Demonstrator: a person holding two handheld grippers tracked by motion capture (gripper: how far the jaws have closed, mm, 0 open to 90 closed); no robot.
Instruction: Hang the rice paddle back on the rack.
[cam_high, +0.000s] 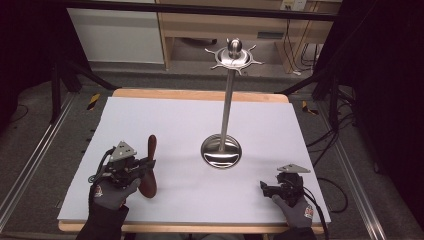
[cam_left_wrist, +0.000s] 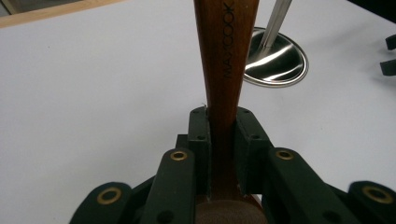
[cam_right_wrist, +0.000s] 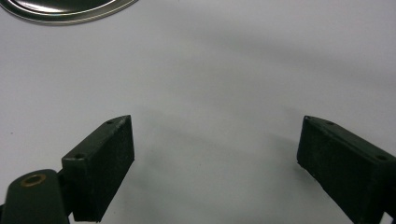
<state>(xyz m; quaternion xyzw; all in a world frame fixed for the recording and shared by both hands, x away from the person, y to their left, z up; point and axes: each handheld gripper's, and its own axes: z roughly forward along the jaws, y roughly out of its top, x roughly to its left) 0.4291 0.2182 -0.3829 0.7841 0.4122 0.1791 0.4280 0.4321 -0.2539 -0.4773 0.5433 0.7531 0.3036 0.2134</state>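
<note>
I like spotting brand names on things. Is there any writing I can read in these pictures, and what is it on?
"MAXCOOK": runs lengthwise along the brown wooden handle held in the left claw.
Red marks on the backs of the gloves, in the high view: too small and blurred to read.
Nothing else bears readable text.

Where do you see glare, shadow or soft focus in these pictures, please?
High view: bright glare on the polished steel stand's round base; the room around the white table is dark. Left gripper view: the left gripper, shut on the brown wooden utensil handle, looks soft near the lens, streaky highlights on the base. Right gripper view: the open right gripper casts faint soft shadows on the white surface.
</note>
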